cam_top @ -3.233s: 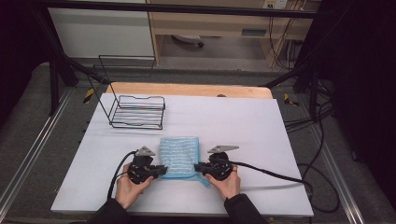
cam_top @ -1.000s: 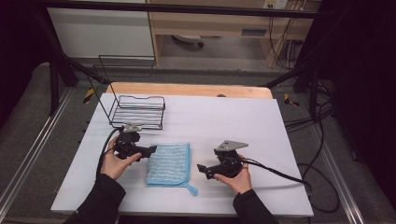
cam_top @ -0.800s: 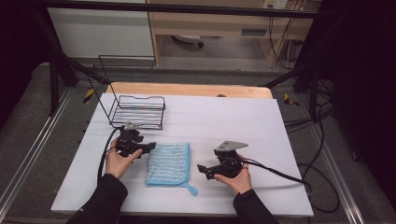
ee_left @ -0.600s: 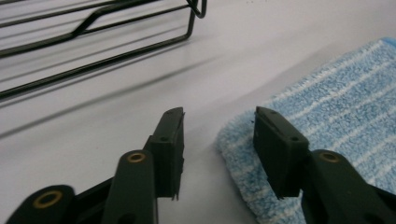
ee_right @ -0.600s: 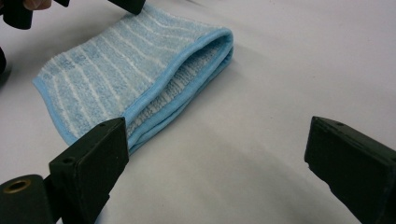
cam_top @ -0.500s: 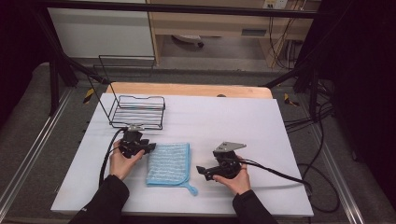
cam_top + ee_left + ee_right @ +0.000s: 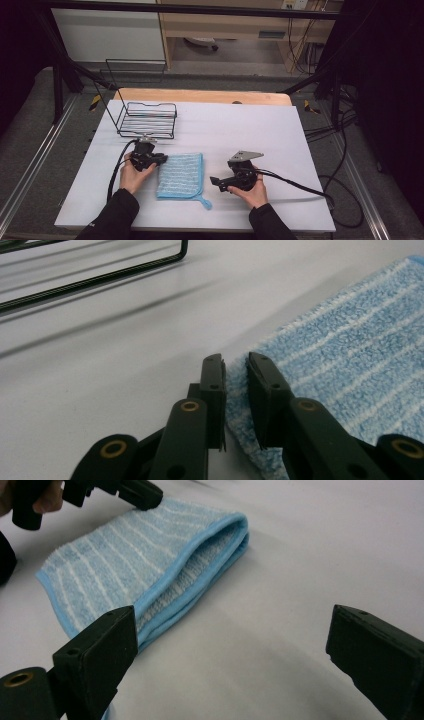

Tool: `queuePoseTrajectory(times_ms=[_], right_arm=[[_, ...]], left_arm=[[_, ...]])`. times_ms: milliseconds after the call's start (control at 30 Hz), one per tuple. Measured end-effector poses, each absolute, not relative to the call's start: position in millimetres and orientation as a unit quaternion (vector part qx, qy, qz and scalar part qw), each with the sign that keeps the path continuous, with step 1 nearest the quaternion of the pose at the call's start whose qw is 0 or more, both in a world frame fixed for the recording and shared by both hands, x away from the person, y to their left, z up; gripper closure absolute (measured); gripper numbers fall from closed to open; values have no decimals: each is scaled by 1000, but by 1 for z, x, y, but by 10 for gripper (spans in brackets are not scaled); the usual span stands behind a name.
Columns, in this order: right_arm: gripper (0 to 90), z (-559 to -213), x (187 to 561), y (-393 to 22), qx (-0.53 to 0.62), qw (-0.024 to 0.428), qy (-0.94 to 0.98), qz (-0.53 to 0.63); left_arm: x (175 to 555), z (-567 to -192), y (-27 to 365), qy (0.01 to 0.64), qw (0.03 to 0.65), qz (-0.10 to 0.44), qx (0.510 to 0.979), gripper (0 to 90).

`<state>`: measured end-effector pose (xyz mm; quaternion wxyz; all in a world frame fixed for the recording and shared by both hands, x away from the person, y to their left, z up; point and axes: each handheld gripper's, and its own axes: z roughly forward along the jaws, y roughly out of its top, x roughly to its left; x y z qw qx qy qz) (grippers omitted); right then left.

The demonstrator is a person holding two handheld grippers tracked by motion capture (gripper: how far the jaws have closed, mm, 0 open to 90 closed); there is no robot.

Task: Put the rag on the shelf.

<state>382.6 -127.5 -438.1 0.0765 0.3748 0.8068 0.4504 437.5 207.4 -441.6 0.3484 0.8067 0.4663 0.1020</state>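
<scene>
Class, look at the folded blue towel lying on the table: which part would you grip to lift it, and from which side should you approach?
Probably the open right edge of the folded blue towel, from the right: its layers gape there, so one jaw of the right tongs could slide under.

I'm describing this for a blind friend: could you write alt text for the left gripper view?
Two black jaws of the left tool pinch the edge of a folded blue-and-white striped terry cloth lying on a white table. A black wire basket stands farther back.
</scene>
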Motion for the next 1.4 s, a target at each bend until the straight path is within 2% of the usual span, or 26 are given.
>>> queuePoseTrajectory(times_ms=[333,467,600,733,1033,1400], right_arm=[[47,-427,399,-111,381,86,793,468],[73,-421,410,-96,390,89,785,474],[149,-420,426,-77,394,86,782,474],[290,-427,438,-62,406,85,787,457],[519,-449,448,-57,419,79,803,416],[637,-453,449,-56,429,47,804,408]], left_arm=[[438,-444,208,461,351,100,809,807],[438,-444,208,460,352,101,809,808],[437,-444,208,459,353,102,809,807],[437,-445,207,456,353,106,810,808],[437,-445,208,452,355,107,812,808],[436,-446,209,451,361,106,810,806]])
